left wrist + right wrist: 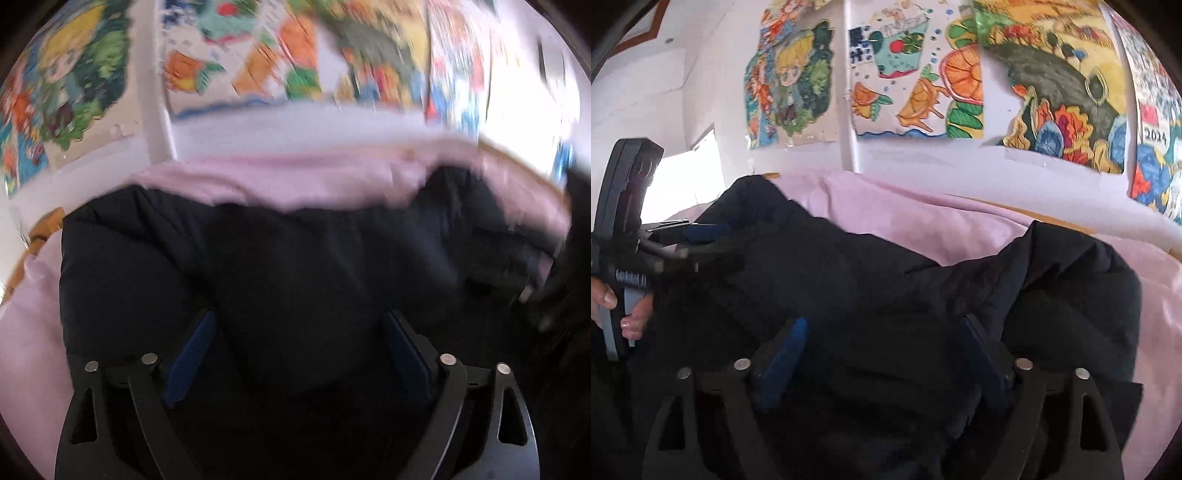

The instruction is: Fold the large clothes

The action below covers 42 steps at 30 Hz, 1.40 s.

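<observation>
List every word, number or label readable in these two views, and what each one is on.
"2014": on the drawing at the far right of the wall, under a small red flag.
Pale lettering on the handle of the left hand-held gripper: too blurred to read.
Dark blue characters on the drawing with orange fruit: not legible.
Left wrist view: motion-blurred, nothing readable.

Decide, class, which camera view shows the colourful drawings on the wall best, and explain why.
The right wrist view: the drawings hang there sharp, with several sheets seen nearly whole above the pink sheet. The left wrist view shows the same drawings smeared by motion blur and cut off at the top edge.
</observation>
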Motion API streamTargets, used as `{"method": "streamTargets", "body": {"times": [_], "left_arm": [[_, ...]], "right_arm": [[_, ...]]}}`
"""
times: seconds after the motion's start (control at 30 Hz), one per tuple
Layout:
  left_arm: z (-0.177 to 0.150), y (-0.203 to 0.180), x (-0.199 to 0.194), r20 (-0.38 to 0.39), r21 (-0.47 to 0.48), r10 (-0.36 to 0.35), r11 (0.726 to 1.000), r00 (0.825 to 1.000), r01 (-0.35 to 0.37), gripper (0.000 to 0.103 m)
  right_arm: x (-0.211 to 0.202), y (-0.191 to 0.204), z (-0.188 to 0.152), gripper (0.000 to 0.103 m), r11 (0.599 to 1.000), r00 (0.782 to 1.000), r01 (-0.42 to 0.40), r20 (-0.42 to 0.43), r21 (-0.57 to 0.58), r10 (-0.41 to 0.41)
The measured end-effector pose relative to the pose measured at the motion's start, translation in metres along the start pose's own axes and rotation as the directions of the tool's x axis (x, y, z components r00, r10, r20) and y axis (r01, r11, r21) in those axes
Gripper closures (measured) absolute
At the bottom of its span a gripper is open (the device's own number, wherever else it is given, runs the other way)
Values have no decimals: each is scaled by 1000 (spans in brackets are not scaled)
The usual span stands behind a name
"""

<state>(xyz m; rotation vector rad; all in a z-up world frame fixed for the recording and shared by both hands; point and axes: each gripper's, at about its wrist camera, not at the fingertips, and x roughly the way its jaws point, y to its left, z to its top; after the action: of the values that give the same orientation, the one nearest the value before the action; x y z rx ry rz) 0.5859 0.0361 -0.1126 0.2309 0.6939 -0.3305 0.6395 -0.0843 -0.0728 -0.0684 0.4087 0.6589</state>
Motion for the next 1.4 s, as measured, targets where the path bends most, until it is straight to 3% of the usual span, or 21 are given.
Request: {"method": "streamTargets", "body": {"times": [0.13, 0.23, 0.43, 0.57, 0.63, 0.8, 0.97, 1.23, 1.4], "left_arm": [[0, -2, -3, -55, -35, 16, 999, 998, -18, 14], [-1, -3, -13, -103, -94, 5, 995, 995, -15, 14], [-12, -33, -93, -67, -182, -35, 983, 997, 22, 14], [-16, -62, -163, -66, -193, -76, 979, 995, 62, 2], [-17, -72, -191, -68, -174, -91, 982, 993, 78, 2], [-35, -89, -262, 16, -203, -98, 974, 995, 100, 2], [-62, -109, -316, 49, -202, -47, 978, 998, 56, 2], [-107, -121, -362, 68, -211, -77, 973, 995, 90, 2], [-137, -128, -352, 49, -151, -92, 984, 995, 99, 2]], "right_arm": [[-10, 14, -6, 17, 997, 998, 39, -42, -68, -42], [-30, 13, -13, 17, 997, 995, 64, -72, -37, -67], [-95, 8, -17, 15, 989, 989, 108, -110, 103, -97], [-163, 26, -1, 1, 979, 984, 110, -155, 172, -84], [-188, 40, 8, 0, 984, 983, 96, -169, 153, -70], [-255, 95, 21, 0, 995, 982, 78, -179, 54, -67], [-316, 146, 7, 0, 997, 990, 74, -124, 8, -72], [-368, 201, -38, 0, 995, 996, 72, -52, -73, -76], [-365, 216, -65, 0, 988, 995, 57, -68, -147, -68]]}}
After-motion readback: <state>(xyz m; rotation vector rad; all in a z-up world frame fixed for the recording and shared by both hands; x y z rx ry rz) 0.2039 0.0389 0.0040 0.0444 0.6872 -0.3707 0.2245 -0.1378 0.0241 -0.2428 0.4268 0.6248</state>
